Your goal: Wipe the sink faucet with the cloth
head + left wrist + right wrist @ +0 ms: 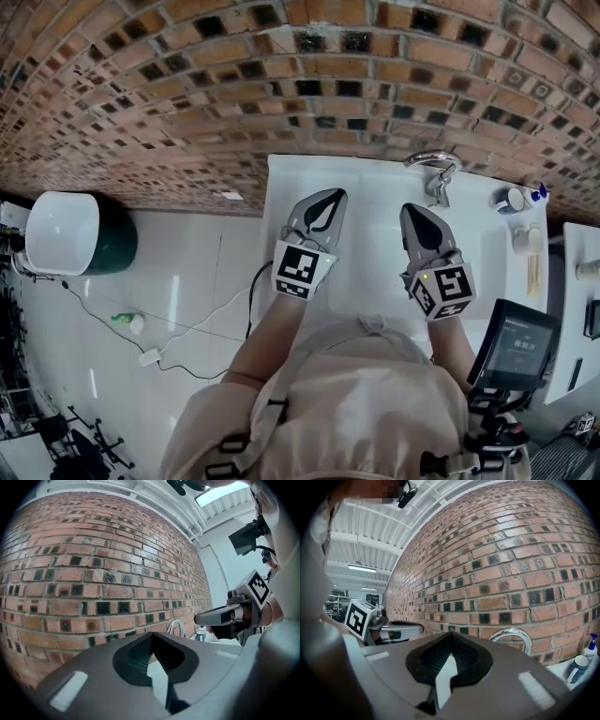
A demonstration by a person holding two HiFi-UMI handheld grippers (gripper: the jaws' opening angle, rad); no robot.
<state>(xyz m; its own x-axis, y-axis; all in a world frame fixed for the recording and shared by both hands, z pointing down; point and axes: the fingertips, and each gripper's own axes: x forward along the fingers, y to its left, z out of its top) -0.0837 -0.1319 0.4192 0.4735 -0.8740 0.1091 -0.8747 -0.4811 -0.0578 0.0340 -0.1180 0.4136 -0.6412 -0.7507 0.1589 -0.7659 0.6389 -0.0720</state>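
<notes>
The left gripper (151,635) has its jaws fully closed, the tips meeting in a point with nothing held between them. The right gripper (450,635) looks the same: its tips are pressed together and it carries nothing.

From the head view, both grippers are held side by side over the white sink (370,239), the left gripper (335,196) on the left and the right gripper (410,212) on the right. Each points away from the person toward the brick wall (281,75), roughly level. Their tips lean slightly toward each other but stay apart. Each gripper has a marker cube (302,270) at its near end, and behind the cubes the person's bare forearms (272,337) reach forward from a beige top.

The curved chrome faucet (429,163) stands at the far edge of the sink against the wall. It is beyond and slightly right of the right gripper's tips, which do not touch it. In the right gripper view the faucet (513,635) arches just right of the jaw tips. In the left gripper view the faucet (174,626) shows small, farther off to the right.

At the sink's far right corner stand a cup (513,199) and a pump bottle (537,194).
</notes>
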